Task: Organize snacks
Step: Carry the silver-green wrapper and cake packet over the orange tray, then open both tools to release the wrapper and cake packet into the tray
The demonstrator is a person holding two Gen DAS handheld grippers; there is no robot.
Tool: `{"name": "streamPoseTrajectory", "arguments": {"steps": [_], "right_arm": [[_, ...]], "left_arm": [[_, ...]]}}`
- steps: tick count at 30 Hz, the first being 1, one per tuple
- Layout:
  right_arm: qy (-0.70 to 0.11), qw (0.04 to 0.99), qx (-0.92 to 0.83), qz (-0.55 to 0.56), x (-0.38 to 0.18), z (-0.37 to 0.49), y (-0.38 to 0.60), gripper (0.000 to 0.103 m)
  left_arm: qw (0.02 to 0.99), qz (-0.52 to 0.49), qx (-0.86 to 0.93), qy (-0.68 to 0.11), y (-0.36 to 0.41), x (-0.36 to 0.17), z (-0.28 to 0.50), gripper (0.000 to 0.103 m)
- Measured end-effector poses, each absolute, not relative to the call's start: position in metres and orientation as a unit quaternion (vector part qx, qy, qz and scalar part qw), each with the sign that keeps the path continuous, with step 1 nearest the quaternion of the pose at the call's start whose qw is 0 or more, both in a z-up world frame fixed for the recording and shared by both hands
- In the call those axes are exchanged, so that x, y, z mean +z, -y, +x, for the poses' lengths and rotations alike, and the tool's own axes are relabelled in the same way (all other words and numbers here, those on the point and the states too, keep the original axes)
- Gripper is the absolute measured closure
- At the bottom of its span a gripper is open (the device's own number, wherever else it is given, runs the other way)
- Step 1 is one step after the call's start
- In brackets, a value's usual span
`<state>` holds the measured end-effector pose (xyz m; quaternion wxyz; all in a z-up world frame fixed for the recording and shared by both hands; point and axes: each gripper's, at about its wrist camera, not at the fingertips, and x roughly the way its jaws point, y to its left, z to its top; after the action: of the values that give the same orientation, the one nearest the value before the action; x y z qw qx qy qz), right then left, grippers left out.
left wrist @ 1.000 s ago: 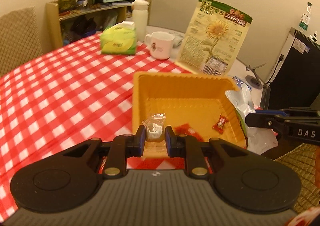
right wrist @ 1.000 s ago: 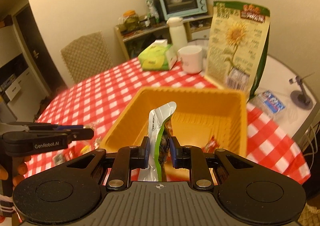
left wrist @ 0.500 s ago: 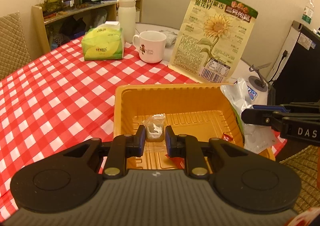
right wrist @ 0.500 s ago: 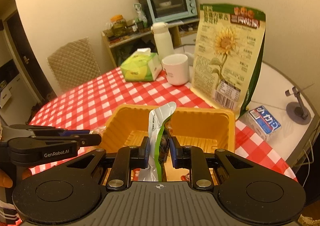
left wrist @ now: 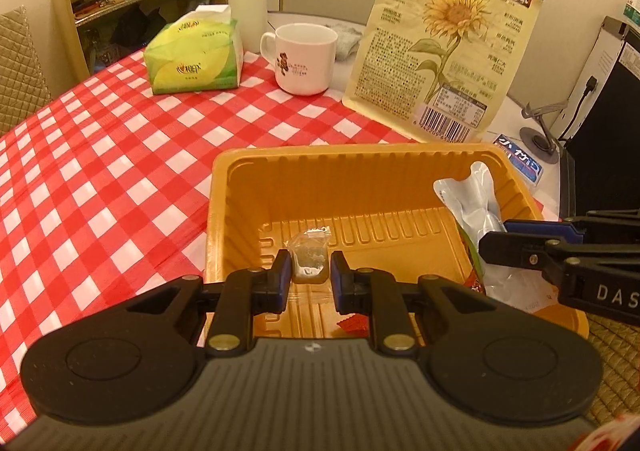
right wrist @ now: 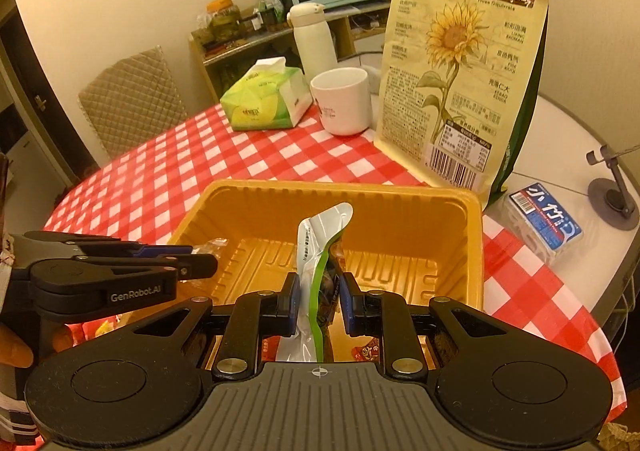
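Two snacks are on their way into the orange tray [left wrist: 224, 211]: the left gripper [left wrist: 310, 275] is clenched on a small clear packet [left wrist: 310, 257] above the tray floor, the right gripper [right wrist: 319, 299] on a silver-green pouch [right wrist: 316, 251] above its near part. Some red wrapped sweets [left wrist: 352, 325] lie inside already. Both releases are left, I judge.

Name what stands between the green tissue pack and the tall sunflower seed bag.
A white mug stands between the tissue pack and the sunflower seed bag; both wrist views show it.
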<state>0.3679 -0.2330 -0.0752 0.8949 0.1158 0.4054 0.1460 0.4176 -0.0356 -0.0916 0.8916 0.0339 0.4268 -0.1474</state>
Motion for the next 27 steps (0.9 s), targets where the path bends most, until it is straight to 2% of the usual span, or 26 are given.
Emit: {"name": "streamPoseTrajectory", "arguments": {"steps": [12, 14, 21, 27], "right_arm": [[-0.421, 0.887, 0.14, 0.128, -0.084, 0.375, 0.232, 0.081], [-0.422, 0.886, 0.138, 0.131, -0.085, 0.376, 0.232, 0.081], [-0.428, 0.883, 0.135, 0.138, -0.088, 0.38, 0.23, 0.081], [-0.425, 0.884, 0.135, 0.139, -0.089, 0.381, 0.226, 0.081]], "left_arm": [[0.885, 0.028, -0.153, -0.439, 0.037, -0.099, 0.424, 0.083], [0.885, 0.026, -0.154, -0.439, 0.036, -0.099, 0.423, 0.079], [0.885, 0.021, -0.152, -0.439, 0.031, -0.097, 0.417, 0.077], [0.886, 0.02, -0.15, -0.438, 0.027, -0.094, 0.411, 0.069]]}}
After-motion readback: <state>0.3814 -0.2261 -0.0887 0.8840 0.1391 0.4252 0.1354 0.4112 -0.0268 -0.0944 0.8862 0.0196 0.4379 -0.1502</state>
